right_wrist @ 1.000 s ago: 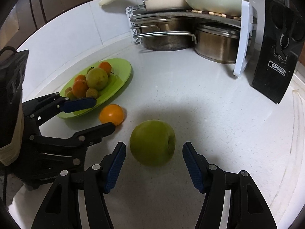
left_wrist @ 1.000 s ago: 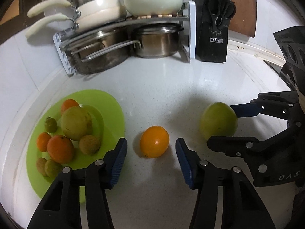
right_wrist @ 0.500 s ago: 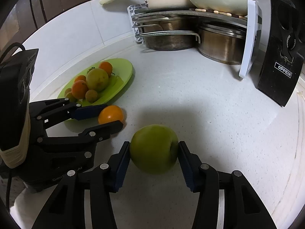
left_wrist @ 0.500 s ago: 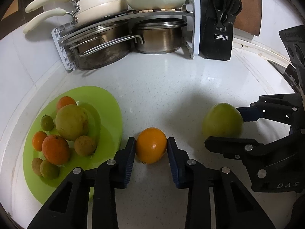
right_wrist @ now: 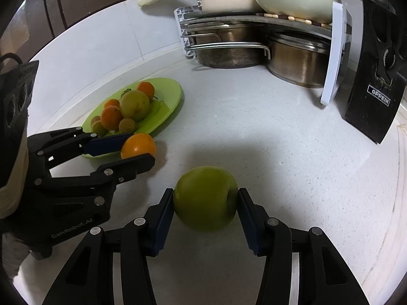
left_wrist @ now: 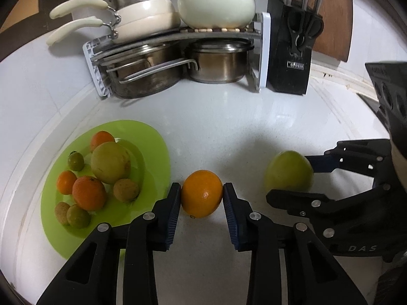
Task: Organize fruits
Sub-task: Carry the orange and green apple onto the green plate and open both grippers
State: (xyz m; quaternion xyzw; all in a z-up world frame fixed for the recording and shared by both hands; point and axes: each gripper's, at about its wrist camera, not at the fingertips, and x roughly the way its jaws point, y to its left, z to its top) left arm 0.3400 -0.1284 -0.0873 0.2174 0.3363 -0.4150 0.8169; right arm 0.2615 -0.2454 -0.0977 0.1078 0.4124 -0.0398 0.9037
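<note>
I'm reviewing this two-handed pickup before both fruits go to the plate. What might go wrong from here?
The orange and green apple are round and pinched only at their sides, so either may slip. The green plate is already crowded; a new fruit may roll off. The left gripper and right gripper are close and may collide.

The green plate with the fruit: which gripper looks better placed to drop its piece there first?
Probably the left gripper. It is shut on the orange, right beside the green plate. The right gripper, shut on the green apple, sits farther off, with the left gripper between it and the plate.
</note>
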